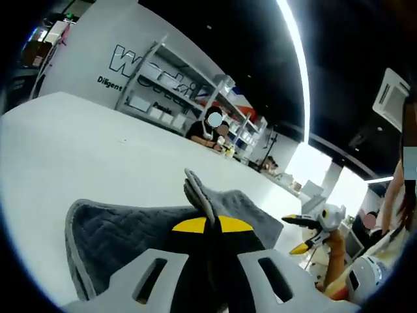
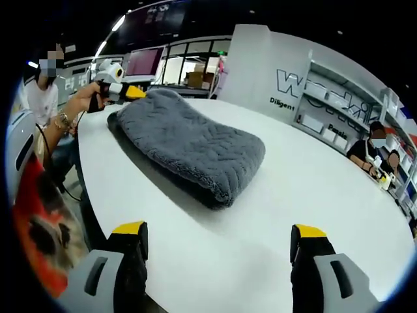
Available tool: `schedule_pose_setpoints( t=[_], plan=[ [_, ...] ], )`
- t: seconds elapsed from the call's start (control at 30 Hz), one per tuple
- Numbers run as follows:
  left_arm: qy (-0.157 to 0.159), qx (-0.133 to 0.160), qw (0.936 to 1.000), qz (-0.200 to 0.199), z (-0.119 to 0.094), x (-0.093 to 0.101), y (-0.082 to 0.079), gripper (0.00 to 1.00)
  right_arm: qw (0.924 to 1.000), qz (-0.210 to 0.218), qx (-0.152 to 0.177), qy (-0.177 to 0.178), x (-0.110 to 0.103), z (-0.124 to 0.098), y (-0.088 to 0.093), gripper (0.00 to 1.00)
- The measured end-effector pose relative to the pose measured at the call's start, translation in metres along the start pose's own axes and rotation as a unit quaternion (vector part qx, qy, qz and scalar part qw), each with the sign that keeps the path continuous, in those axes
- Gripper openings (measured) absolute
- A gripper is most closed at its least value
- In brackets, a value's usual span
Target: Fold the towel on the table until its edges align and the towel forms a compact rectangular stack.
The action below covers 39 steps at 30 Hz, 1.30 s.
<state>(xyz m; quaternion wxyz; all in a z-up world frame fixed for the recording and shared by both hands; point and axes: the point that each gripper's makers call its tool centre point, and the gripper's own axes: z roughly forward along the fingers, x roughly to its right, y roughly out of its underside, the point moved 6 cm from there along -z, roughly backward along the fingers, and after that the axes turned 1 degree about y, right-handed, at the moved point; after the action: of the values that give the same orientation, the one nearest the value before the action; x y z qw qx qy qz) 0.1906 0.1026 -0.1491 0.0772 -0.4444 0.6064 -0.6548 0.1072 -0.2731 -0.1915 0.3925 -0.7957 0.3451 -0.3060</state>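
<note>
A grey quilted towel lies folded in a thick pad on the white table. In the left gripper view the towel spreads just ahead of my jaws, and a raised fold of its edge stands between the yellow tips. My left gripper is shut on that fold. From the right gripper view, the left gripper sits at the towel's far corner, held by a hand. My right gripper stands wide open over bare table, well short of the towel. The right gripper also shows off the towel's side.
The table's curved edge runs along the left, with a person standing beyond it. Shelving and seated people are at the back. Open table surface stretches beyond the towel.
</note>
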Motion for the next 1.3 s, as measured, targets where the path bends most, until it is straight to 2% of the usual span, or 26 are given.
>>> schedule_pose_setpoints(
  t=[0.43, 0.97, 1.3],
  plan=[
    [-0.026, 0.021, 0.9994, 0.007, -0.025, -0.012, -0.013, 0.04, 1.0, -0.007, -0.003, -0.001, -0.002, 0.001, -0.003, 0.92],
    [-0.055, 0.04, 0.9977, 0.002, -0.049, -0.03, -0.02, 0.04, 0.9999, -0.009, -0.001, -0.005, -0.004, 0.001, -0.007, 0.91],
    [-0.061, 0.052, 0.9968, 0.004, -0.058, -0.028, -0.029, 0.04, 0.9999, -0.014, -0.008, -0.004, -0.004, 0.002, -0.007, 0.91]
  ],
)
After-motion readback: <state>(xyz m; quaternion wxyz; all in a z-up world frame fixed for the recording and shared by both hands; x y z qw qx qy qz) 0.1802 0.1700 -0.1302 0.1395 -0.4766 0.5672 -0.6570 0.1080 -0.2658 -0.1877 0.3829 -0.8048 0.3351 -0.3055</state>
